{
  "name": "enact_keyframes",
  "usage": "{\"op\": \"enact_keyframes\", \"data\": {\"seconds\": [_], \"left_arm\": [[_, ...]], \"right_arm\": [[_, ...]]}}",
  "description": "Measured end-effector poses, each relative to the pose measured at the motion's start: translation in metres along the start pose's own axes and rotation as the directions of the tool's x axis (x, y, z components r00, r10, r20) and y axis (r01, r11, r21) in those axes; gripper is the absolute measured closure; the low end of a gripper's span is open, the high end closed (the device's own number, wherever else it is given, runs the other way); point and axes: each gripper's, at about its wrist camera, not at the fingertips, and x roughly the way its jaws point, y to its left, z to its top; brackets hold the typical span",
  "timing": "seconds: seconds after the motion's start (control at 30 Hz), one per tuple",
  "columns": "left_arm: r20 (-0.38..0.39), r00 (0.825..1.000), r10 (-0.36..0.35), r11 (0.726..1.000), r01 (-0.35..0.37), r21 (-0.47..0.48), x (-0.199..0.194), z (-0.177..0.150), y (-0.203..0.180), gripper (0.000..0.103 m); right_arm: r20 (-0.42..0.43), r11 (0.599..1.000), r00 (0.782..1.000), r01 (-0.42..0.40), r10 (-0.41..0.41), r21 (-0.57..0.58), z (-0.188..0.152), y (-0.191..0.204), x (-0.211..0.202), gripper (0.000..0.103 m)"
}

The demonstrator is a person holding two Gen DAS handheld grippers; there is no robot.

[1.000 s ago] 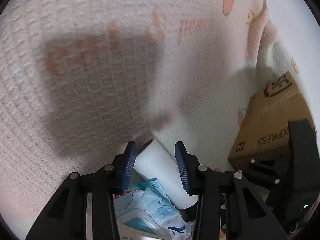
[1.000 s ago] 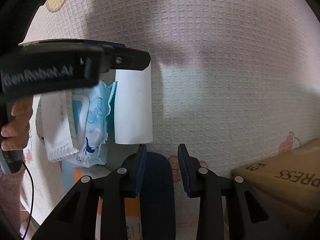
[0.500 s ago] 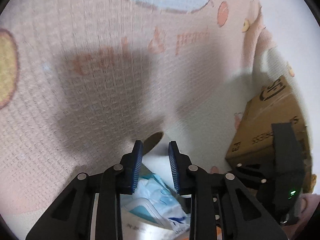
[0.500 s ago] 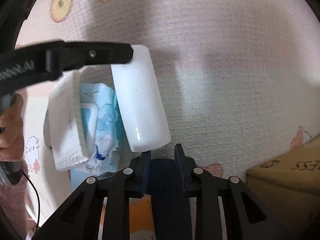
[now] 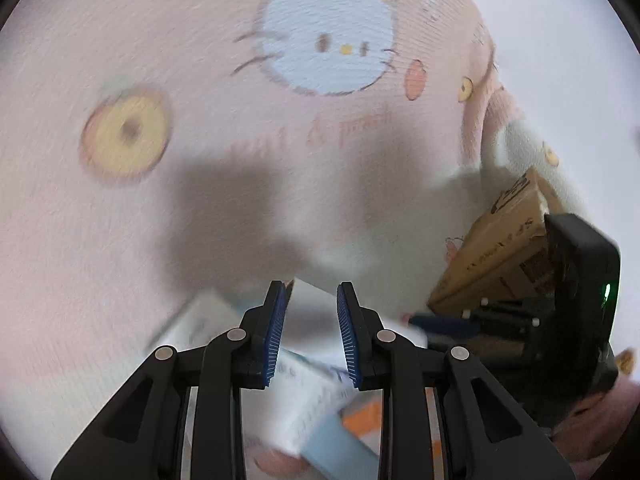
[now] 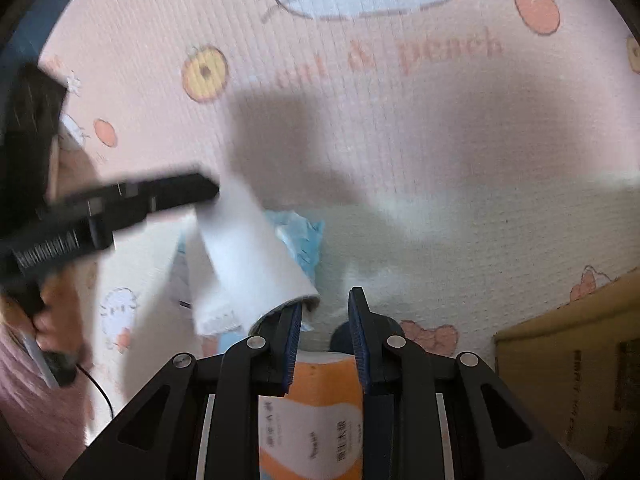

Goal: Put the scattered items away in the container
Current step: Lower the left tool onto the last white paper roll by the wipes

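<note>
Soft, even light is falling on the pink blanket [image 5: 200, 60], and broad grey shadows [image 5: 248, 216] are lying across its middle (edges soft, no glare anywhere). Motion blur is smearing the printed cat face [image 5: 328, 48] and the cardboard box [image 5: 500, 248] in the left view. Fisheye distortion is bending both pictures, with black corners closing in. The white roll [image 6: 248, 256] is looking streaked.
</note>
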Motion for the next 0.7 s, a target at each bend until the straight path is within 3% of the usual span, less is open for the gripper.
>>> {"op": "enact_keyframes", "data": {"seconds": [0.07,0.2,0.37,0.53,0.7], "left_arm": [[-0.010,0.995,-0.094,0.990,0.093,-0.106,-0.006,-0.017,0.013,0.075],[0.036,0.996,-0.081,0.974,0.087,-0.209,-0.018,-0.050,0.026,0.075],[0.065,0.989,-0.135,0.933,0.149,-0.328,-0.018,-0.088,0.033,0.076],[0.031,0.997,-0.073,0.931,0.080,-0.357,-0.006,-0.103,0.035,0.076],[0.083,0.996,0.011,0.954,0.014,-0.299,-0.027,-0.103,0.028,0.076]], "right_arm": [[0.008,0.999,1.000,-0.027,0.027,-0.019,0.005,0.001,-0.005,0.081],[-0.028,0.995,0.999,0.018,-0.021,-0.101,0.002,0.017,0.006,0.081],[-0.087,0.998,0.996,-0.015,0.009,-0.069,-0.005,0.007,0.021,0.081],[-0.081,0.999,0.997,-0.002,-0.001,-0.037,-0.006,-0.012,0.018,0.081],[-0.048,0.997,0.997,-0.066,0.068,0.037,-0.007,-0.023,0.001,0.081]]}}
